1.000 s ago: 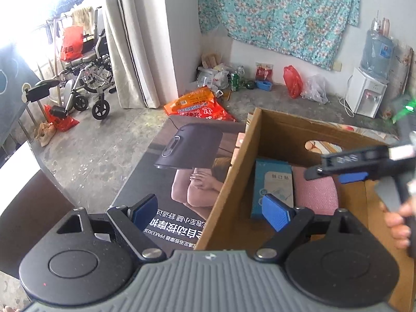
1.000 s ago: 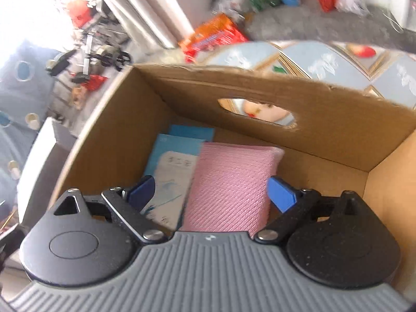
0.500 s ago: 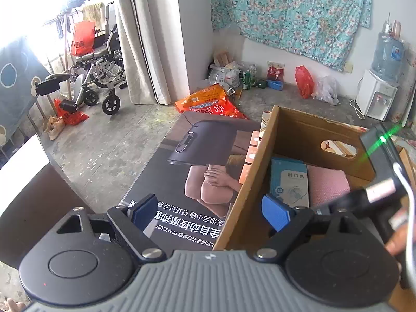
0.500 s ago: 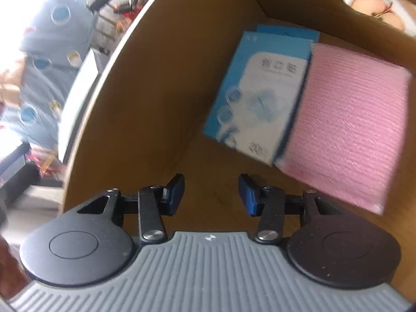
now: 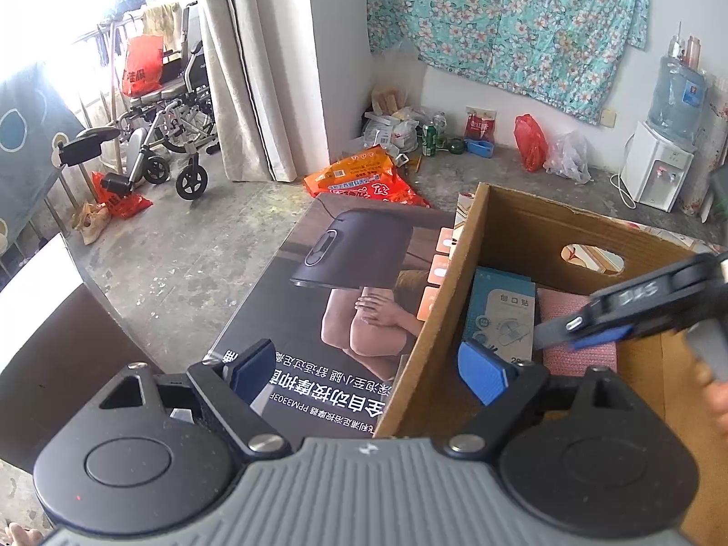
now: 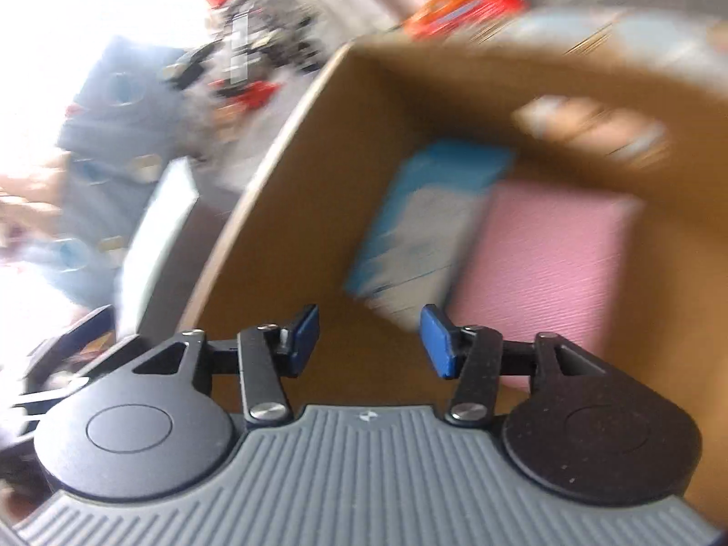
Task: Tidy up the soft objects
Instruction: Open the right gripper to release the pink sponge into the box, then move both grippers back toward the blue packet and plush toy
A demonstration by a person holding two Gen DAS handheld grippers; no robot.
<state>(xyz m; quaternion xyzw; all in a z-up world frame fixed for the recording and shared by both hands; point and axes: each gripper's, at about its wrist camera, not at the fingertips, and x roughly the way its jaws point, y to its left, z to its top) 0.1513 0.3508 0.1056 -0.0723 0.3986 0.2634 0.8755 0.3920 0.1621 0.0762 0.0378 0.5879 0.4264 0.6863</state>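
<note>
While the right gripper, its jaws just reopened to half width and empty, lifts out, the pink cloth lies in the cardboard box at right of frame beside the blue packet. Withdraw straight up, clear of the walls; the left gripper waits wide open, empty, at lower centre.

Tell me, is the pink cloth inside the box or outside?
Inside. The pink cloth lies flat on the cardboard box floor, beside the blue packet.

Your left gripper is spread wide and empty; your right gripper, just reopening, grips nothing.
</note>
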